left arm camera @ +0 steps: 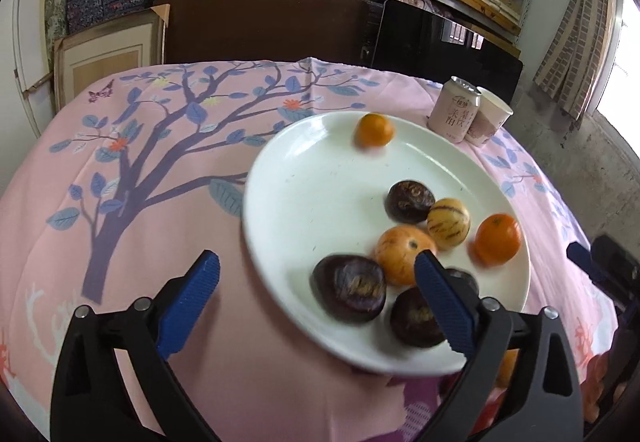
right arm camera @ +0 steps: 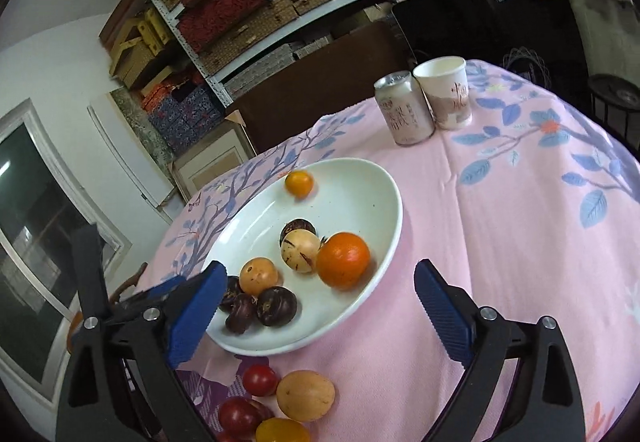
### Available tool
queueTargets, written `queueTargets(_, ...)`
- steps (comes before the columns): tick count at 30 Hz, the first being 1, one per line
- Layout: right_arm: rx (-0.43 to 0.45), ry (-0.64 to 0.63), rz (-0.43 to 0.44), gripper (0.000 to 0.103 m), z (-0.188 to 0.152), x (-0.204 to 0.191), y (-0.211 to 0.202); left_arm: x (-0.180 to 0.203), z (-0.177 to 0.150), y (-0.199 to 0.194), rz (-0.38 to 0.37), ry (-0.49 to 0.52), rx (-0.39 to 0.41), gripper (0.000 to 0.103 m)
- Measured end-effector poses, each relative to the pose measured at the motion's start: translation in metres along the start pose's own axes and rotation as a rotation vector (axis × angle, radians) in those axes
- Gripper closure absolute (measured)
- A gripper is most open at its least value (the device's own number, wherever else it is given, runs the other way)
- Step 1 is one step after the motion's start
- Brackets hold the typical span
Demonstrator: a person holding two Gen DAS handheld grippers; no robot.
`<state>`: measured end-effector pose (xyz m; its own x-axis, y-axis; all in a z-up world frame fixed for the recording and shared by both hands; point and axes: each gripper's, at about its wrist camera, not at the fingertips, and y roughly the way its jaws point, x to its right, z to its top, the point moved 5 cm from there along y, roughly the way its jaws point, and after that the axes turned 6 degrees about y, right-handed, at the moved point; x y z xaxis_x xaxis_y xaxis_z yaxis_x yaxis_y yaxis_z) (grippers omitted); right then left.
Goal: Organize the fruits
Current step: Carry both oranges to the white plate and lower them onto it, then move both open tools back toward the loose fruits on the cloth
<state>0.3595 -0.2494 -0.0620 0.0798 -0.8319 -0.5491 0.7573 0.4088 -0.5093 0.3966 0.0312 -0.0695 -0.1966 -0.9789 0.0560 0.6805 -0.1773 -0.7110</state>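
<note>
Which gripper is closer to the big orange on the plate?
Right. The right gripper has the big orange between its open fingers; the left gripper hangs over the plate's opposite near edge.

A white plate [left arm camera: 304,178] at centre right of the frame holds oranges and dark fruits; the left gripper [left arm camera: 316,274] hangs open at the bottom, one blue finger over the plate's near rim

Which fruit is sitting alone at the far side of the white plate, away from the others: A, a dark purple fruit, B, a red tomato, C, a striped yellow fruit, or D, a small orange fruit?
D: a small orange fruit lies by itself near the far rim of the white plate, while the dark and striped fruits cluster at the near side.
</note>
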Motion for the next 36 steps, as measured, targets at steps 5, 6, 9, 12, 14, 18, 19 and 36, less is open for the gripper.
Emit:
queueTargets(5,0.003,0.027,-0.006,0.007,-0.006,0.01,-0.008,-0.002,-0.02,-0.016,0.042,0.012,-0.005,0.005)
queueTargets(6,0.007,0.027,-0.01,0.007,-0.007,0.01,-0.01,-0.003,-0.024,-0.019,0.041,0.011,-0.009,0.005)
queueTargets(9,0.013,0.041,-0.013,0.004,-0.011,0.016,-0.018,-0.004,-0.042,-0.029,0.044,0.011,-0.025,0.005)
queueTargets(12,0.012,0.072,-0.003,0.004,-0.018,0.023,-0.028,-0.006,-0.058,-0.041,0.044,0.005,-0.031,0.005)
queueTargets(14,0.005,0.088,-0.009,0.004,-0.025,0.028,-0.035,-0.01,-0.067,-0.052,0.05,-0.009,-0.026,0.005)
queueTargets(18,-0.01,0.11,-0.004,0.004,-0.044,0.034,-0.049,-0.018,-0.088,-0.088,0.033,-0.068,0.011,0.005)
queueTargets(19,-0.015,0.107,0.002,0.004,-0.049,0.033,-0.054,-0.019,-0.096,-0.1,0.027,-0.078,0.029,0.005)
queueTargets(36,-0.078,-0.325,0.035,0.004,-0.131,-0.043,-0.095,0.029,-0.17,-0.125,-0.054,0.08,-0.092,0.004)
